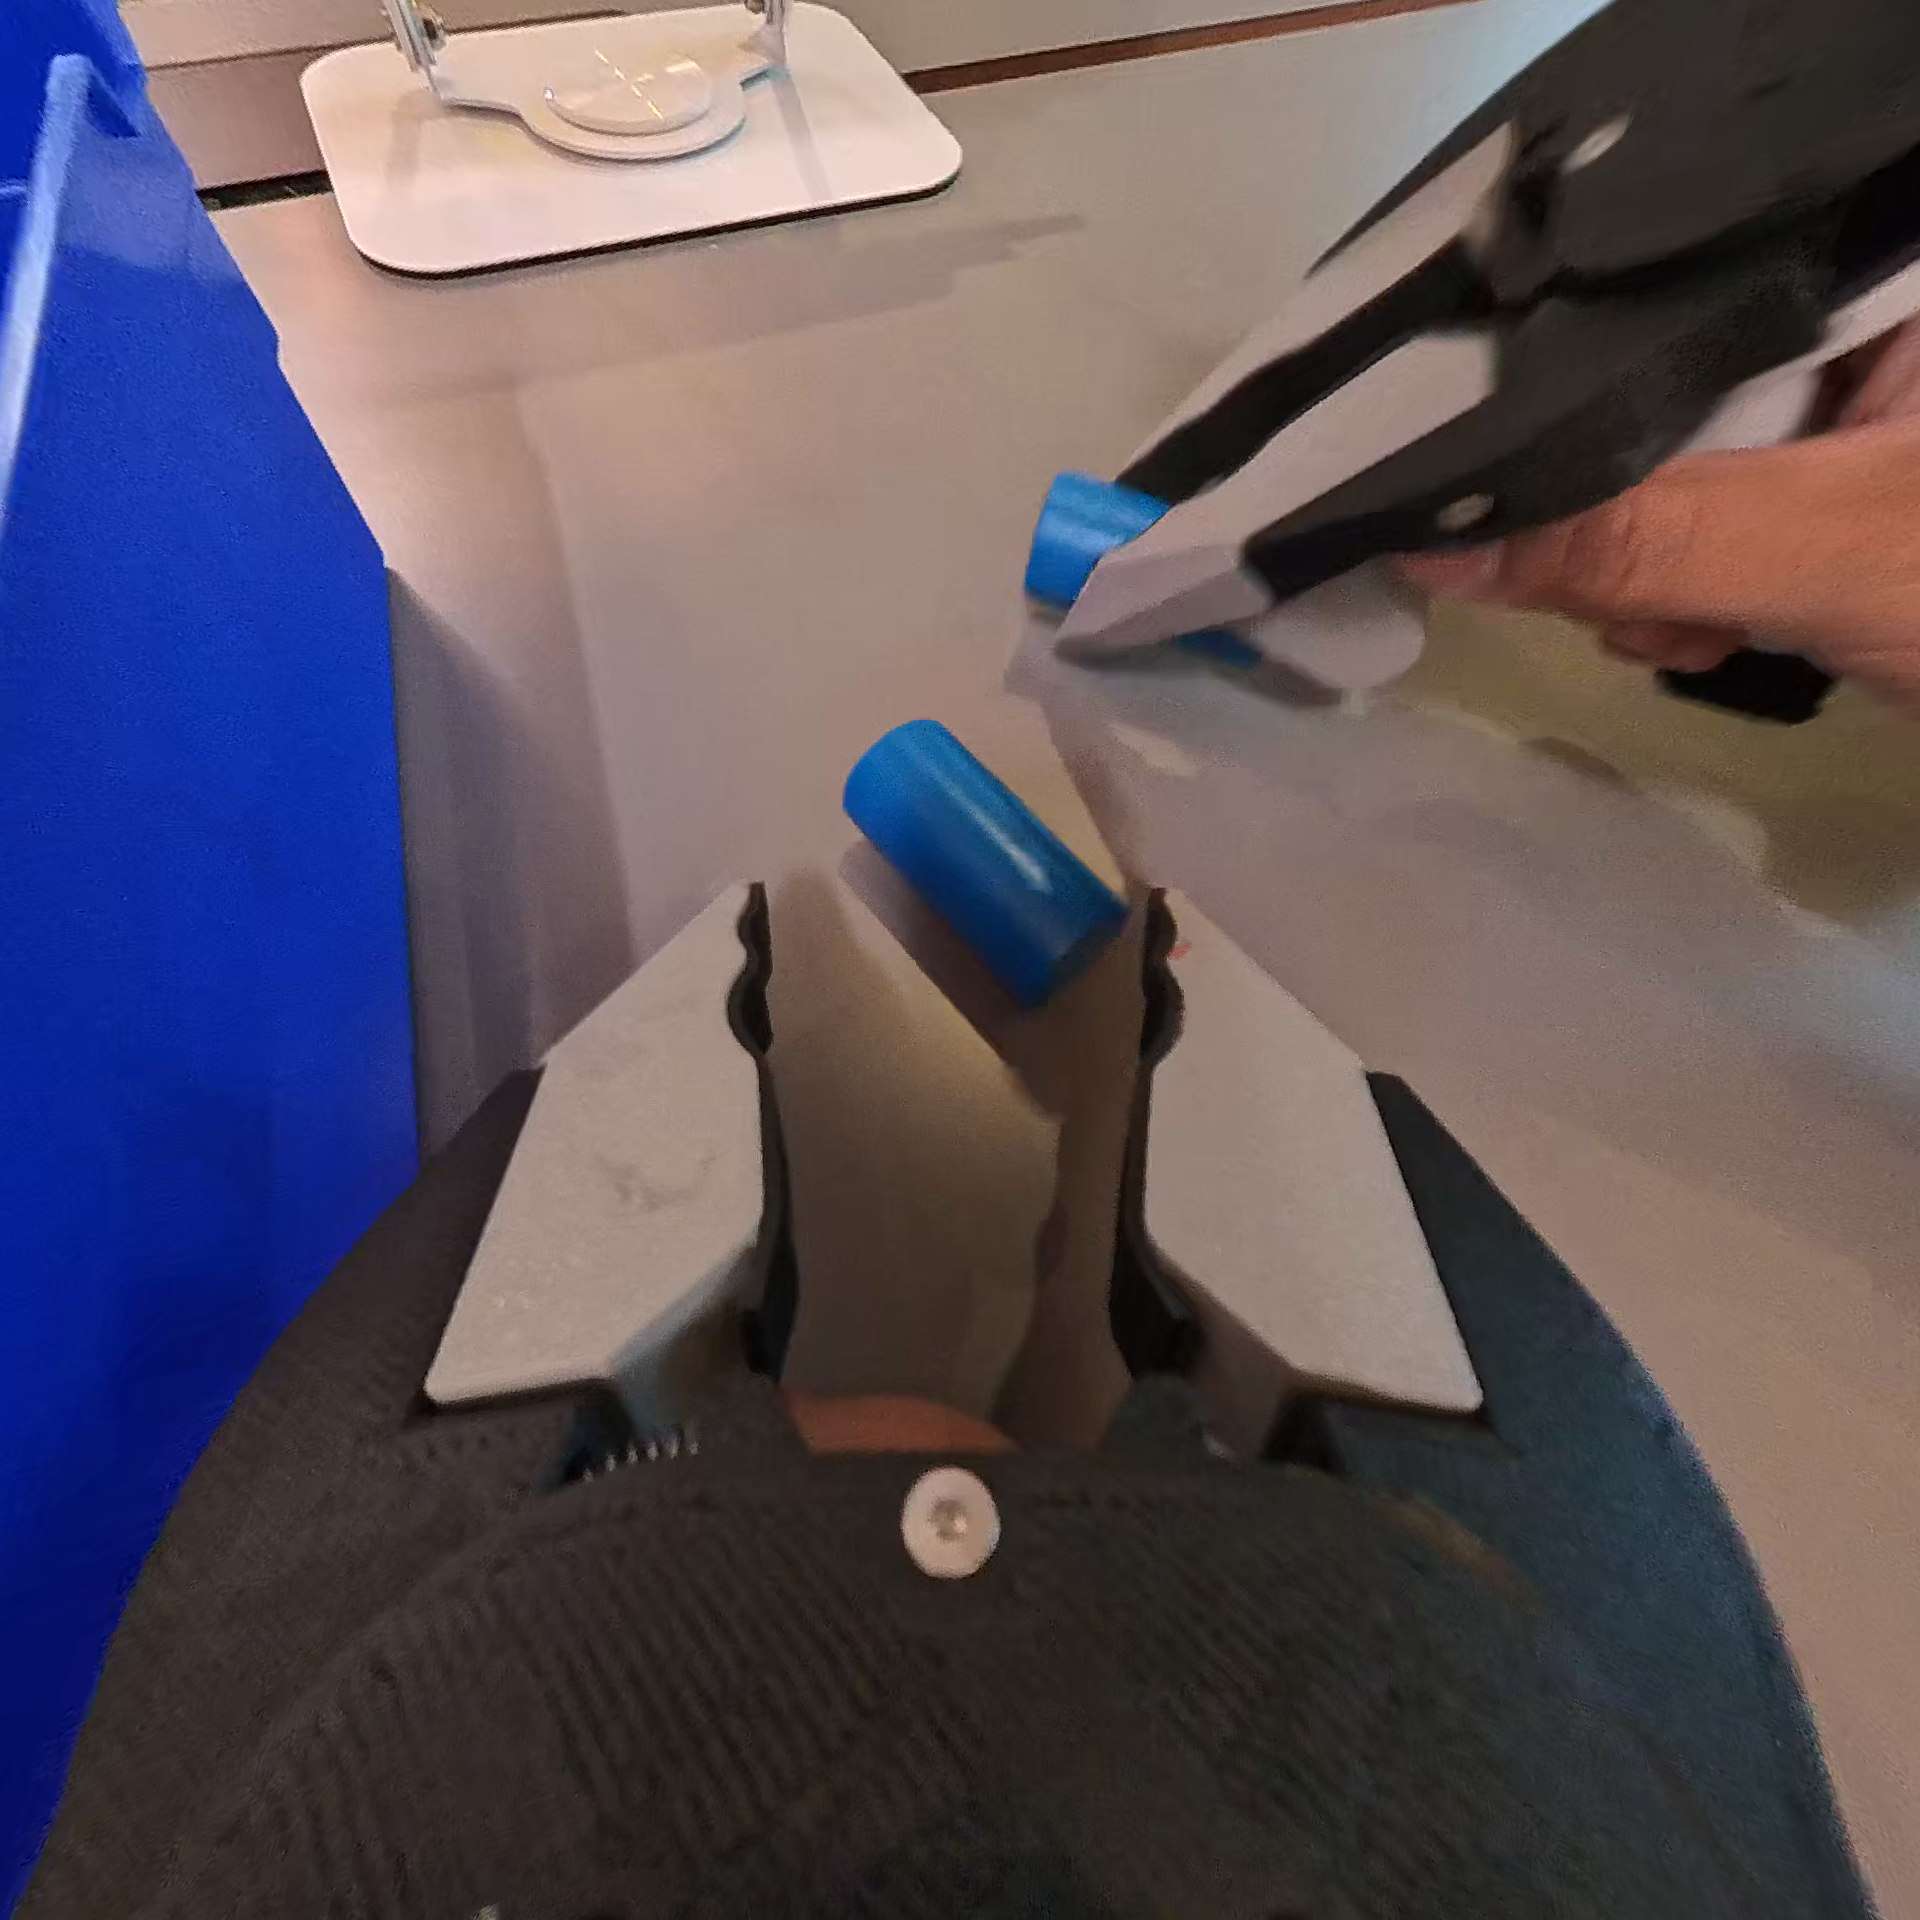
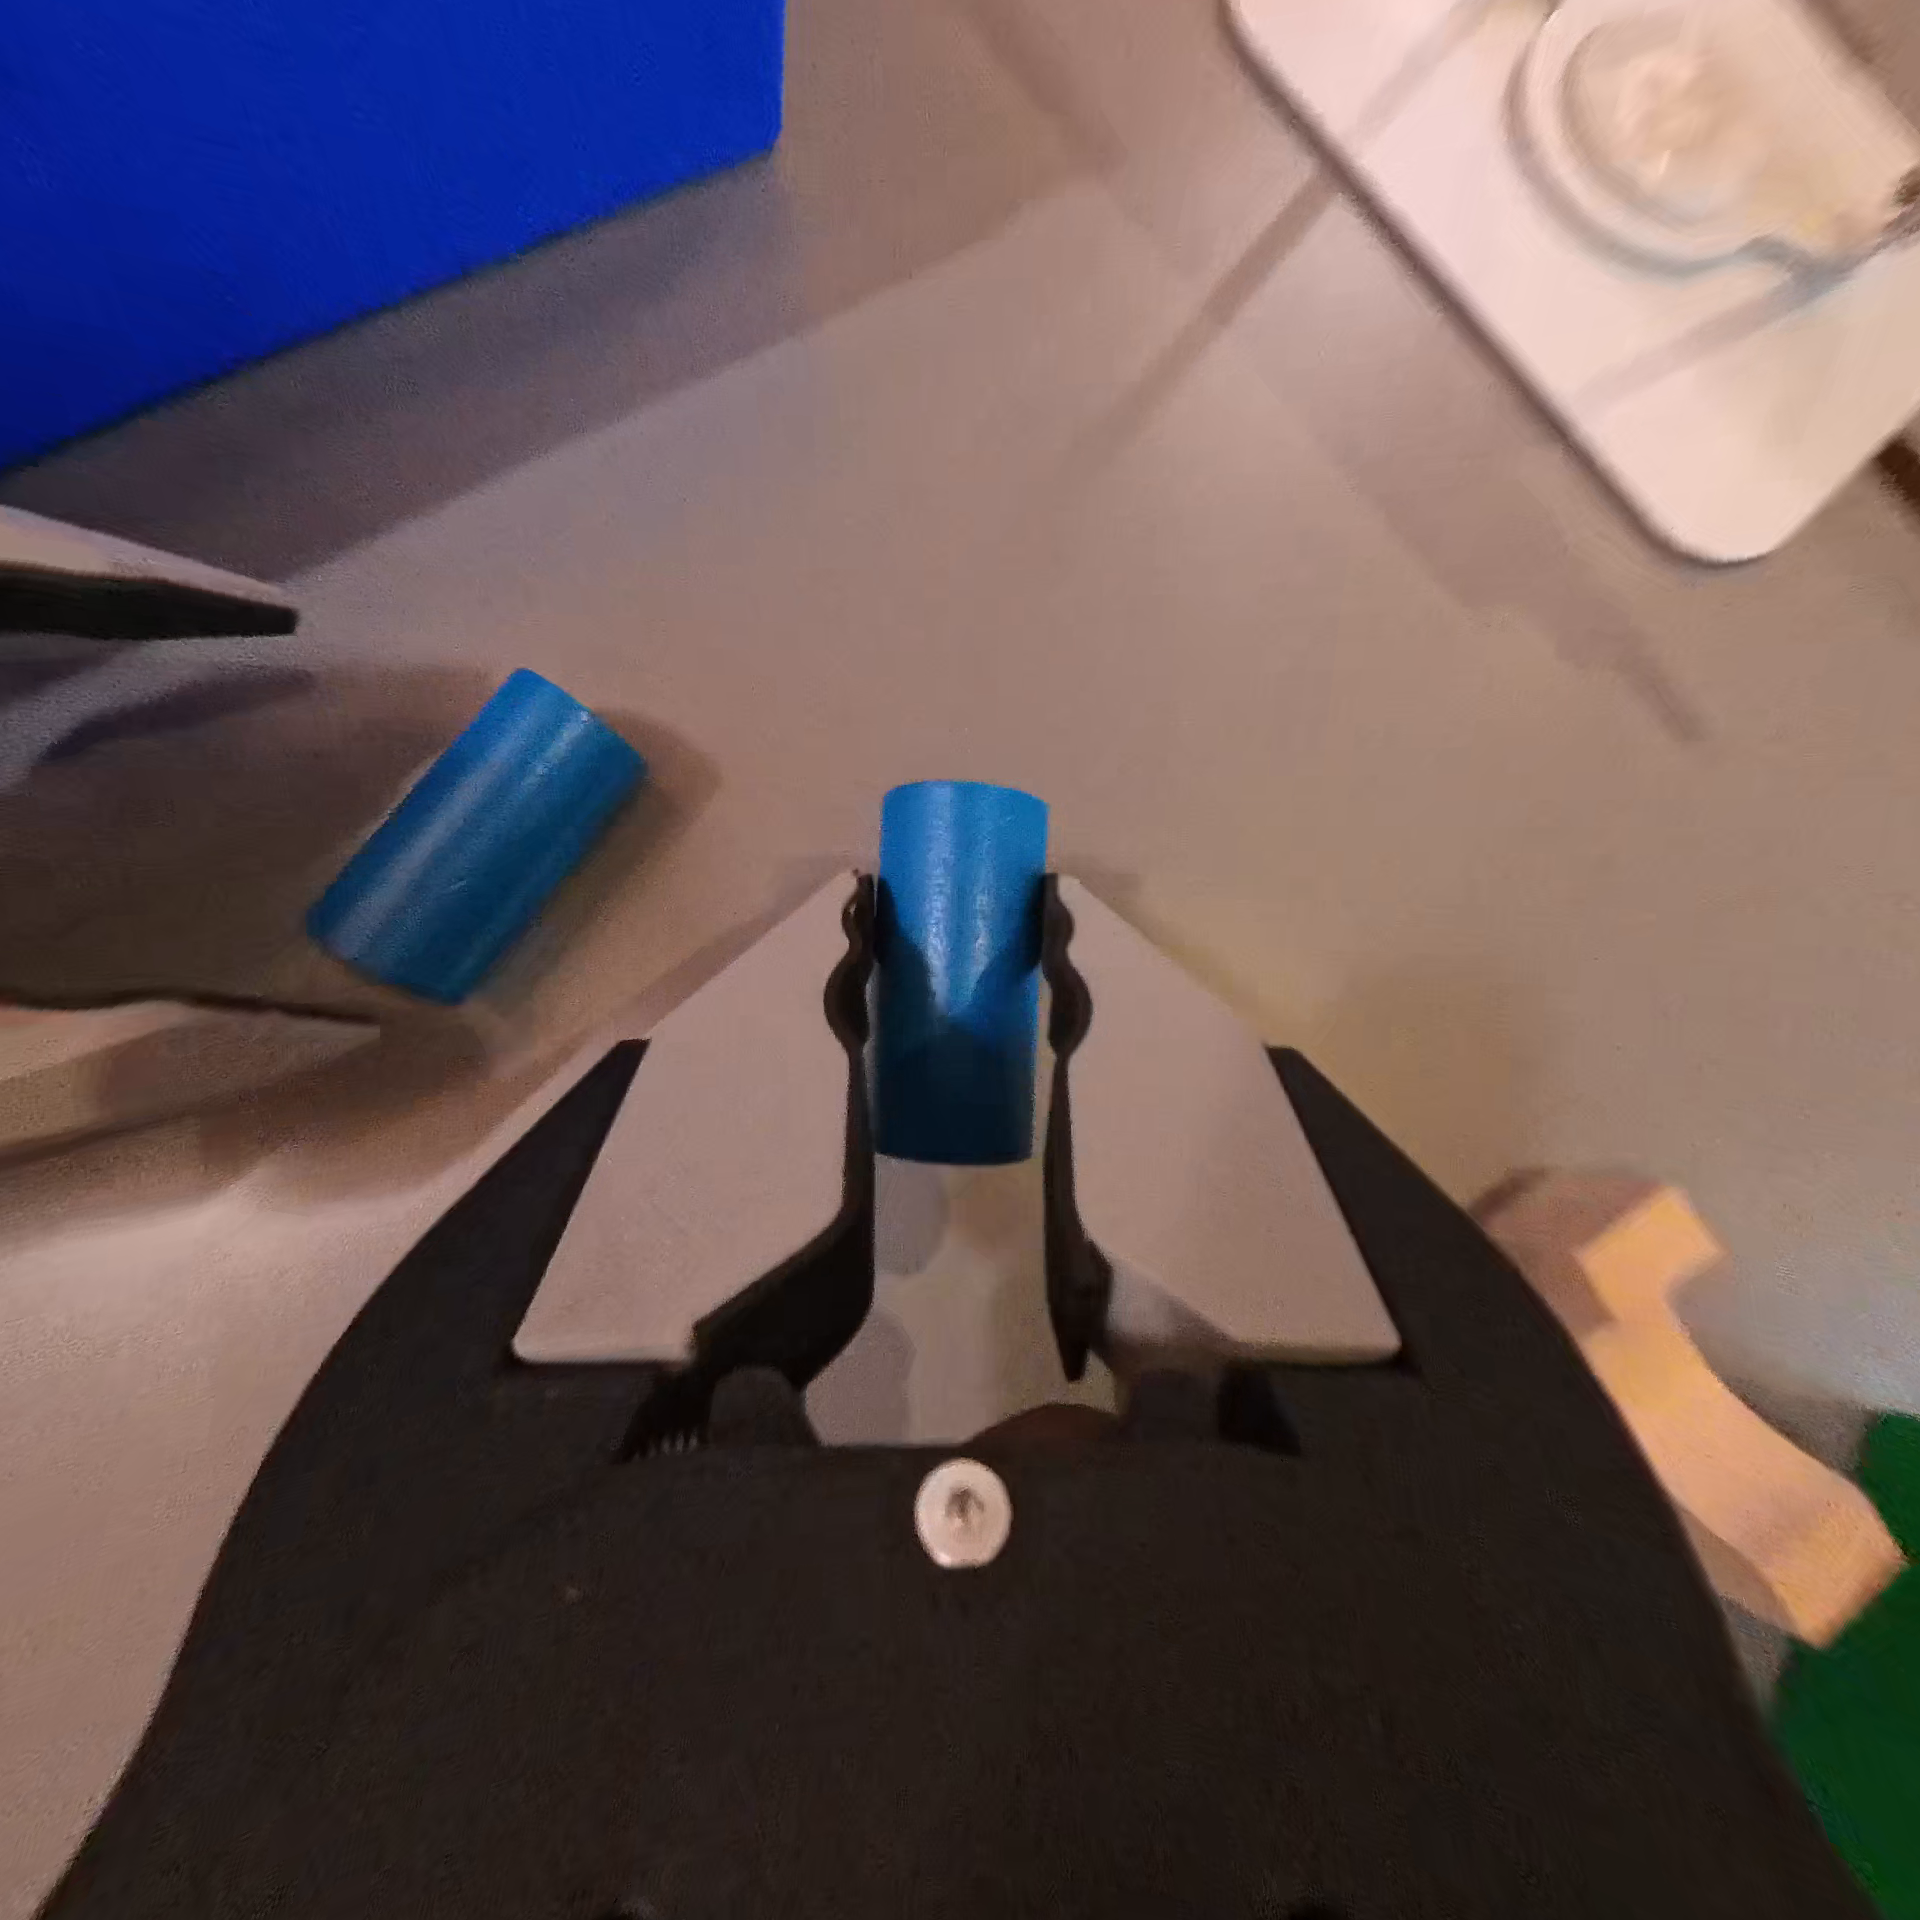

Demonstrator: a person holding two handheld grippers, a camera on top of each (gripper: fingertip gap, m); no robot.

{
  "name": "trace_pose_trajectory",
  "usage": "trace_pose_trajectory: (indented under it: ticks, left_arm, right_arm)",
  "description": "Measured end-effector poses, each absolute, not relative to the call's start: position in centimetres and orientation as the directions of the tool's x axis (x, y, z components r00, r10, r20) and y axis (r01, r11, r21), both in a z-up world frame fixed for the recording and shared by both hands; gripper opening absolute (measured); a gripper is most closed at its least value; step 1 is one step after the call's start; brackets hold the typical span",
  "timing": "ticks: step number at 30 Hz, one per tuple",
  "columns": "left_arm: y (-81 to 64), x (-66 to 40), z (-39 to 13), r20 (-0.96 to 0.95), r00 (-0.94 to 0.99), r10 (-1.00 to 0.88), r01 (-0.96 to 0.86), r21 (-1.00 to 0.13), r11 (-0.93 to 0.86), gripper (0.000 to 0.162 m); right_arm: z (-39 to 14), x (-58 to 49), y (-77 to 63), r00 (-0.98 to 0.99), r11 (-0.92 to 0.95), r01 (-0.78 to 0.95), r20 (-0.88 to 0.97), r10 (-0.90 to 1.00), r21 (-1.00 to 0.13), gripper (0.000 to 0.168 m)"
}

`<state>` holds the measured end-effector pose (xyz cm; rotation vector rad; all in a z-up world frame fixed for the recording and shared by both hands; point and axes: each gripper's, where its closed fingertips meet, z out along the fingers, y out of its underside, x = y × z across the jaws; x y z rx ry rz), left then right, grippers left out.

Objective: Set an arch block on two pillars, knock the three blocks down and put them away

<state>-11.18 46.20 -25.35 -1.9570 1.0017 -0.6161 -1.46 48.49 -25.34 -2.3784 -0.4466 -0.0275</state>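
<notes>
Smooth blue cylinder (image 2: 956, 977) between right tongs (image 2: 956, 883)

Warm indoor light, soft shadows, motion blur at edges, wide-angle distortion

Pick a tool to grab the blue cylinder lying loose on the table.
Left. The left tool is open, with the loose blue cylinder block lying just past its fingertips. The right tool is shut on the other blue cylinder.
</notes>
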Motion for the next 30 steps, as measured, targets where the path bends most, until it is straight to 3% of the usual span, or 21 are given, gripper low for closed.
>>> trace_pose_trajectory:
  ticks: [4, 6, 8, 10, 13, 14, 16, 18, 19, 22, 24, 26, 28, 30]
  left_arm:
    - [45.9, -10.2, -25.5, 0.005, 0.56, -0.828, -0.451, -0.837, -0.31, 0.08]
    - [46.3, -8.6, -26.1, -0.031, 0.554, -0.832, -0.497, -0.814, -0.301, 0.083]
    - [46.7, -7.3, -27.8, -0.09, 0.519, -0.85, -0.601, -0.745, -0.288, 0.073]
    - [46.8, -6.1, -28.0, -0.115, 0.472, -0.874, -0.64, -0.727, -0.249, 0.031]
    - [47.9, -5.6, -27.4, -0.213, 0.46, -0.862, -0.688, -0.7, -0.193, 0.03]
    - [48.2, -4.9, -26.6, -0.233, 0.458, -0.858, -0.676, -0.719, -0.166, 0.03]
    - [47.8, -2.9, -24.0, -0.238, 0.454, -0.859, -0.639, -0.759, -0.128, 0.029]
    - [46.9, -1.3, -23.0, -0.253, 0.414, -0.874, -0.669, -0.736, -0.104, 0.029]
    - [46.5, -1.0, -23.1, -0.261, 0.394, -0.881, -0.689, -0.719, -0.095, 0.03]
    - [44.9, -0.2, -23.3, -0.175, 0.338, -0.925, -0.634, -0.769, -0.086, 0.029]
    - [43.1, 1.9, -21.7, -0.079, 0.262, -0.962, -0.537, -0.84, -0.077, 0.029]
    - [40.9, 4.9, -18.8, -0.096, 0.15, -0.984, -0.451, -0.893, 0.018, 0.029]
    - [37.6, 7.8, -15.2, -0.205, 0.03, -0.978, -0.307, -0.933, 0.186, 0.03]
    - [34.4, 9.7, -13.3, -0.319, -0.05, -0.946, -0.222, -0.92, 0.322, 0.03]
  right_arm:
    - [-13.9, 8.6, 42.1, 0.931, -0.547, 0.327, 0.363, 0.045, -0.771, 0.028]
    - [-12.1, 15.4, 37.8, 0.93, -0.596, 0.246, 0.359, -0.077, -0.764, 0.029]
    - [-13.7, 21.3, 34.3, 0.921, -0.696, 0.159, 0.359, -0.151, -0.7, 0.029]
    - [-17.7, 25.1, 32.0, 0.922, -0.784, 0.094, 0.351, -0.164, -0.613, 0.029]
    - [-22.0, 27.1, 30.0, 0.935, -0.843, 0.067, 0.329, -0.134, -0.534, 0.03]
    - [-22.1, 27.7, 29.6, 0.93, -0.835, 0.071, 0.338, -0.142, -0.546, 0.036]
    - [-20.8, 27.9, 29.3, 0.94, -0.766, 0.063, 0.295, -0.169, -0.64, 0.03]
    - [-19.6, 27.9, 28.4, 0.949, -0.723, 0.032, 0.247, -0.195, -0.69, 0.037]
    - [-18.6, 27.2, 28.2, 0.956, -0.692, 0.038, 0.228, -0.185, -0.721, 0.044]
    - [-12.6, 22.5, 28.8, 0.977, -0.473, 0.13, 0.194, -0.09, -0.871, 0.026]
    - [-10.6, 21.3, 28.6, 0.982, -0.423, 0.119, 0.171, -0.086, -0.898, 0.037]
    - [-10.7, 19.0, 28.9, 0.999, -0.407, 0.034, 0.027, 0.021, -0.913, 0.055]
    - [-10.9, 15.4, 29.6, 0.952, -0.386, -0.151, -0.24, 0.193, -0.91, 0.069]
    - [-11.2, 12.5, 30.2, 0.861, -0.4, -0.271, -0.406, 0.307, -0.876, 0.073]
